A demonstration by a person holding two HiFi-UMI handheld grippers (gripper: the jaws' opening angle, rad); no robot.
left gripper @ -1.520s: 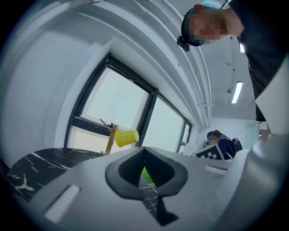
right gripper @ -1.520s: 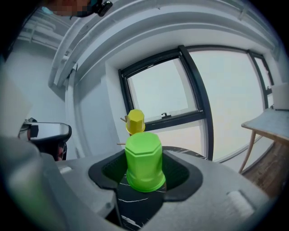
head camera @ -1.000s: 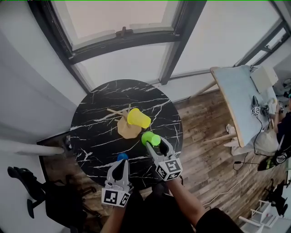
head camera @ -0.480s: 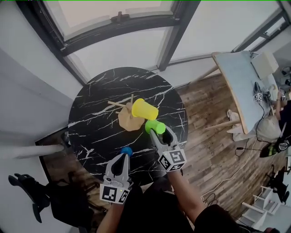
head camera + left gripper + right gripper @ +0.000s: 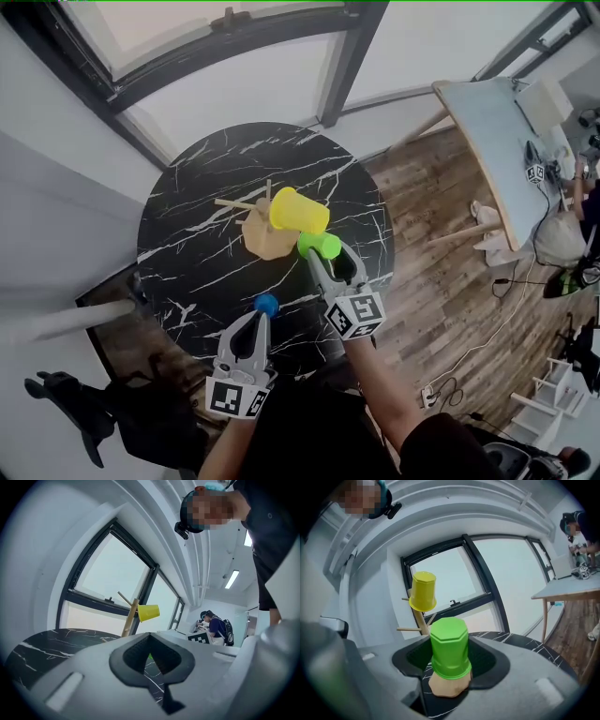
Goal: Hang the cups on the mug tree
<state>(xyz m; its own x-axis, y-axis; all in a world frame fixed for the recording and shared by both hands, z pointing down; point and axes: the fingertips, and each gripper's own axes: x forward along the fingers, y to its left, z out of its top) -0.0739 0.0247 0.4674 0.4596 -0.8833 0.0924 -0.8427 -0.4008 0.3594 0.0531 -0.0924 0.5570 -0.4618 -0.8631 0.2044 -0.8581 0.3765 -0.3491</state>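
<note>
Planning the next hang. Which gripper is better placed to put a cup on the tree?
Right. The right gripper holds the green cup close to the tree; the left gripper is shut and empty, farther back by the blue cup.

Round black marble table (image 5: 187,253) bears a wooden mug tree (image 5: 266,241); blue cup (image 5: 267,305) nearby.
</note>
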